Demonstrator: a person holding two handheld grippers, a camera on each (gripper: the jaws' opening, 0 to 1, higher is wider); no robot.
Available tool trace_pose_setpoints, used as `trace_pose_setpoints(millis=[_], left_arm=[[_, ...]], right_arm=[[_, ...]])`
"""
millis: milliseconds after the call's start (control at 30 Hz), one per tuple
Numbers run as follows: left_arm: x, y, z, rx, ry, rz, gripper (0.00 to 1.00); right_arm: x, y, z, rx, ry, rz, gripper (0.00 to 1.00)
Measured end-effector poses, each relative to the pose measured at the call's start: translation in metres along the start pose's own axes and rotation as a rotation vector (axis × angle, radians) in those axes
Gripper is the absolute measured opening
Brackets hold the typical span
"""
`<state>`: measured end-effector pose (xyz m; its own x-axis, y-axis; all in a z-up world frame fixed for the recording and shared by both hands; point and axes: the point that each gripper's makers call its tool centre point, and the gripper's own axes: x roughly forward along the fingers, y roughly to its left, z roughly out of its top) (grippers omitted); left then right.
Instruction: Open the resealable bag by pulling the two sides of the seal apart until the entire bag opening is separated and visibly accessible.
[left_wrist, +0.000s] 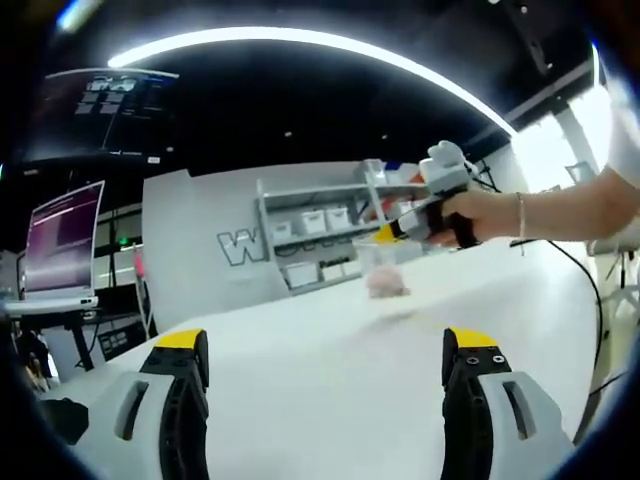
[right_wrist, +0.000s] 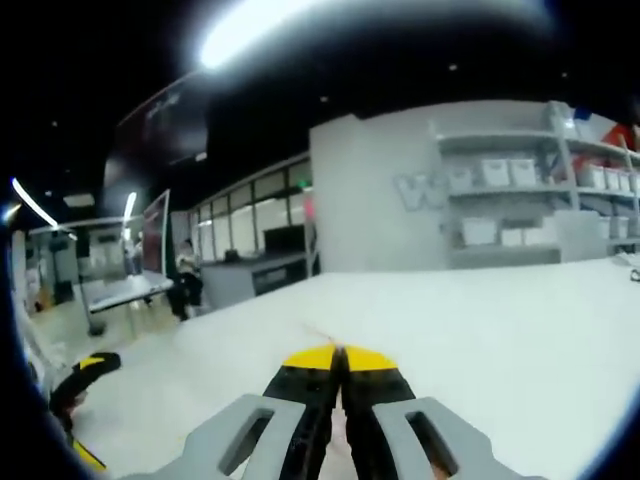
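Only a large "W" reads on the grey wall (left_wrist: 200, 240).

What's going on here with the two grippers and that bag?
A person's hand holds the right gripper up above the white table, its fingers shut on the top edge of a clear bag with something pinkish inside. The bag hangs from it, just over the table. The left gripper is open and empty, well short of the bag, so no pulling apart is under way.
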<state>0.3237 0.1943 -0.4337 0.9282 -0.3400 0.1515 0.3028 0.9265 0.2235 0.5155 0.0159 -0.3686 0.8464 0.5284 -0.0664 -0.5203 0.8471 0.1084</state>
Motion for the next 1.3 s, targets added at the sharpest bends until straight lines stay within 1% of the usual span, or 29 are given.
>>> trace_pose_setpoints(millis=[267,467,633,833,1067,1300], left_arm=[[0.001,0.000,0.000,0.001,-0.002,-0.001,0.95],[0.001,0.001,0.000,-0.007,-0.004,0.004,0.95],[0.001,0.001,-0.001,-0.005,-0.001,0.004,0.95],[0.001,0.002,0.000,-0.010,-0.006,0.006,0.95],[0.001,0.003,0.001,-0.017,-0.011,0.011,0.95],[0.001,0.003,0.002,-0.010,-0.013,0.014,0.95]], right_arm=[[0.013,-0.007,0.002,-0.011,0.006,-0.020,0.00],[0.028,-0.014,0.004,-0.023,0.011,-0.035,0.00],[0.040,-0.023,0.000,0.007,0.024,-0.055,0.00],[0.053,-0.025,-0.002,-0.018,0.039,-0.066,0.00],[0.066,-0.026,0.003,-0.011,0.037,-0.071,0.00],[0.081,-0.033,0.005,-0.023,0.044,-0.091,0.00]])
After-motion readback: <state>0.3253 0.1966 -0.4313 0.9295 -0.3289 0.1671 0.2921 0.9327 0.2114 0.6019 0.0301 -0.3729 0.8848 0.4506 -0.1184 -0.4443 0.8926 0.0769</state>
